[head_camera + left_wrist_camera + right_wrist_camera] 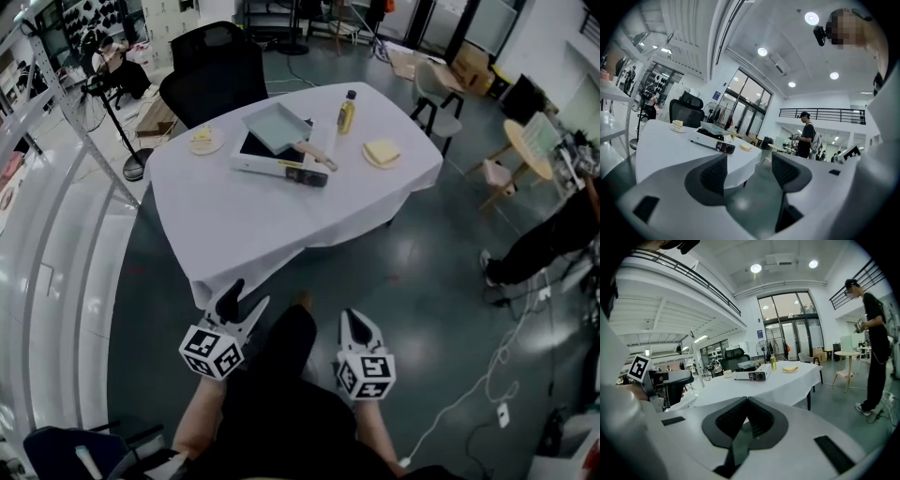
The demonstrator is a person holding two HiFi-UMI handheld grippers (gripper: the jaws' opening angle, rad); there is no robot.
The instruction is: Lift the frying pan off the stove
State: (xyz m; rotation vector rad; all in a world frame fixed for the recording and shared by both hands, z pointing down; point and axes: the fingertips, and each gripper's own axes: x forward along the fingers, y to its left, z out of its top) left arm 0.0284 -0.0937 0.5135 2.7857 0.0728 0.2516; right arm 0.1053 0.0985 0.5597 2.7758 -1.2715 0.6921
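Head view: frying pan [278,127] sits on stove [272,161], far side of white-clothed table [272,225]; bottle [346,112] just beside it, food plate [382,153] to the right. Left gripper [246,302] and right gripper [359,322] held low at near table edge, well apart from pan

Left gripper view: jaws wide apart, nothing between; pan on stove seen beyond

Right gripper view: jaws closed together, empty; pan far off on table

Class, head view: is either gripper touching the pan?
No, the left gripper and right gripper are short of the table, where the pan sits on the stove.
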